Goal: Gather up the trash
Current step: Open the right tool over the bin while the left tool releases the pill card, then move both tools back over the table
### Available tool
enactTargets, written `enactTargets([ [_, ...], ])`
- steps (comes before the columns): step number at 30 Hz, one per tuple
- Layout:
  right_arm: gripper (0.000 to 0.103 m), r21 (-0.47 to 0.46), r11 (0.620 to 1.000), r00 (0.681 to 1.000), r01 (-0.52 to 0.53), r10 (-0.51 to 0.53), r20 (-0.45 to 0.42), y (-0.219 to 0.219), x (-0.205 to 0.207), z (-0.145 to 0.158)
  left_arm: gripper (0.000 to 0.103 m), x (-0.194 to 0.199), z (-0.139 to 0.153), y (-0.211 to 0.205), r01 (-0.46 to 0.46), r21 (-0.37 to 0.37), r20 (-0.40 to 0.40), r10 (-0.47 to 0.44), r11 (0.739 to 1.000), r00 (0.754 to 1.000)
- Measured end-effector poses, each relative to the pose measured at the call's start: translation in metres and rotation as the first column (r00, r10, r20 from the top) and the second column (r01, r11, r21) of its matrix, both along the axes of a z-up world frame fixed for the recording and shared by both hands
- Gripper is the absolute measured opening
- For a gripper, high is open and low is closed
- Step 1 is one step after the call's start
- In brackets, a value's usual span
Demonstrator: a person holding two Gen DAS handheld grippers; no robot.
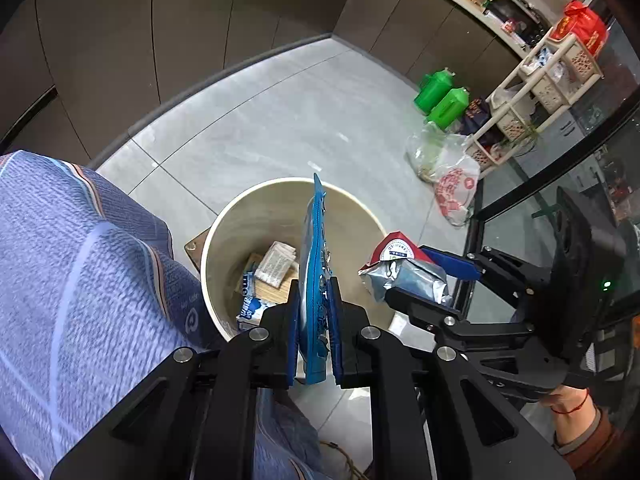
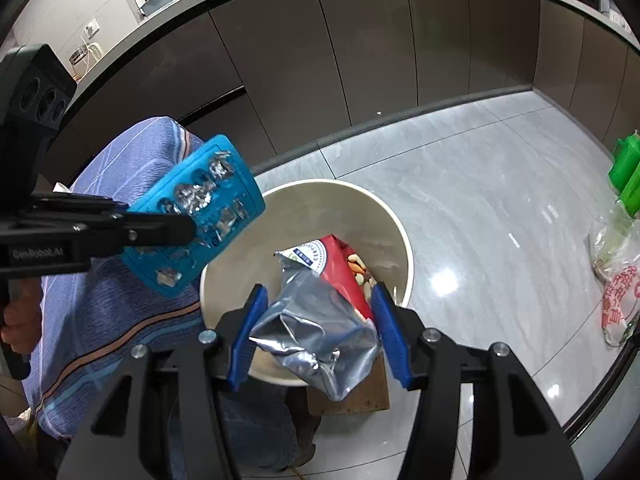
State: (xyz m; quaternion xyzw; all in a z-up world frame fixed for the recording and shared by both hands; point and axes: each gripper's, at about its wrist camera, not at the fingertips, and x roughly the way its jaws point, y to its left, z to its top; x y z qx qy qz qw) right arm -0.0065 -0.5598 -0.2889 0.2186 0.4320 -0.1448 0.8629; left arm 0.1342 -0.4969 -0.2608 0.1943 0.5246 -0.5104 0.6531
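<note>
A cream round trash bin [image 1: 224,240] stands on the floor, also in the right wrist view [image 2: 404,248], with cartons and wrappers inside. My left gripper [image 1: 315,312] is shut on a blue blister pack [image 1: 314,248], held edge-on above the bin; the pack shows flat in the right wrist view [image 2: 200,216]. My right gripper [image 2: 320,328] is shut on a crumpled red and silver snack bag [image 2: 320,320], held over the bin's near rim; the bag also shows in the left wrist view [image 1: 404,272].
The person's blue-striped clothing [image 1: 80,260] is left of the bin. Two green jugs [image 1: 440,100], plastic bags [image 1: 452,176] and a basket rack [image 1: 540,80] stand at the right. Dark cabinets [image 2: 360,48] line the back. A glass door [image 1: 560,184] is right.
</note>
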Motion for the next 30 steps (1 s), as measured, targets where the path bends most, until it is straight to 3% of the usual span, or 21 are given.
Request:
enactTargets([
  [12,0.057,-0.018,0.998,0.998,-0.067,0.067,-0.018,-0.004,0.015,-0.019,0.013,-0.007,-0.020,-0.022,0.007,0.038,0.076,-0.010,0.999,0.997],
  [13,0.061,-0.025,0.997,0.997,-0.070,0.069,-0.020,-0.004,0.016,-0.019,0.016,-0.007,-0.019,-0.022,0.009,0.038,0.081,-0.012,0.999,0.997],
  [16,0.080,-0.050,0.995,0.997,-0.081,0.081,-0.005,-0.001,0.015,-0.017,0.041,-0.009,-0.013,-0.017,0.007,0.016,0.118,-0.009,1.000,0.993],
  [18,0.090,-0.070,0.993,0.995,-0.095,0.096,0.006,0.001,0.013,-0.014,0.074,-0.010,-0.005,-0.014,-0.006,-0.001,0.148,0.006,1.000,0.989],
  [19,0.094,-0.075,0.992,0.995,-0.100,0.101,0.010,0.002,0.012,-0.012,0.080,-0.010,-0.001,-0.011,-0.016,-0.017,0.161,0.019,1.000,0.987],
  [23,0.100,-0.092,0.989,0.993,-0.115,0.117,0.021,0.004,0.006,-0.009,0.094,-0.010,0.011,-0.005,-0.042,-0.073,0.174,0.054,0.996,0.983],
  [30,0.100,-0.090,0.991,0.994,-0.104,0.105,0.012,0.008,0.001,-0.007,0.094,-0.012,0.023,0.001,-0.063,-0.073,0.190,0.076,0.995,0.979],
])
